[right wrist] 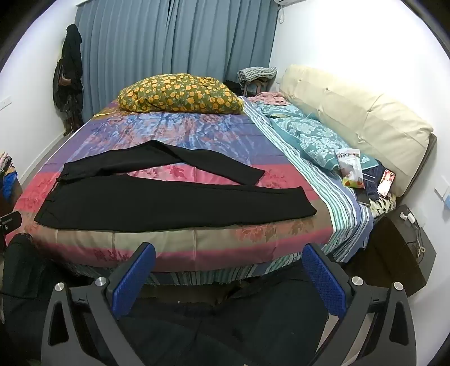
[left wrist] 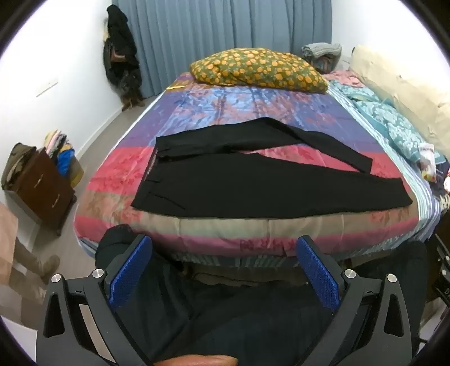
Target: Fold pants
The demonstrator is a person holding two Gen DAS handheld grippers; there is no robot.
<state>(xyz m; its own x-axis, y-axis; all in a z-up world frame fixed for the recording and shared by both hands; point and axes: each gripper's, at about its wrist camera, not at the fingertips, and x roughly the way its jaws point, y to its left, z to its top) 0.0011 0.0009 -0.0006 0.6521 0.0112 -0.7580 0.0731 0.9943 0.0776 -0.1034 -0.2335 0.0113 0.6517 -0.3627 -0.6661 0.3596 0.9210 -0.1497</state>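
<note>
Both views are evenly lit by soft indoor light, with the white walls [right wrist: 323,50] near blown out at the upper corners. Fisheye bending curves the bed [left wrist: 225,225] edge and curtain [left wrist: 219,25], and a dark vignette rings each frame. The black pants [left wrist: 253,185] lose all fold detail. The floor under the grippers sits in deep shadow, slightly soft

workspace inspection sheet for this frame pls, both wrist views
Surface: bed quilt, colourful, smooth.
Job's things: black pants laid flat, legs spread apart, waistband to the left, unfolded.
Clutter: floral pillow at far edge; snack bag on teal bedding at right.
Grippers: left claw and right claw both open, empty, short of the bed.
Cables: charger and cord on the nightstand.
Surroundings: blue curtain, dresser.
</note>
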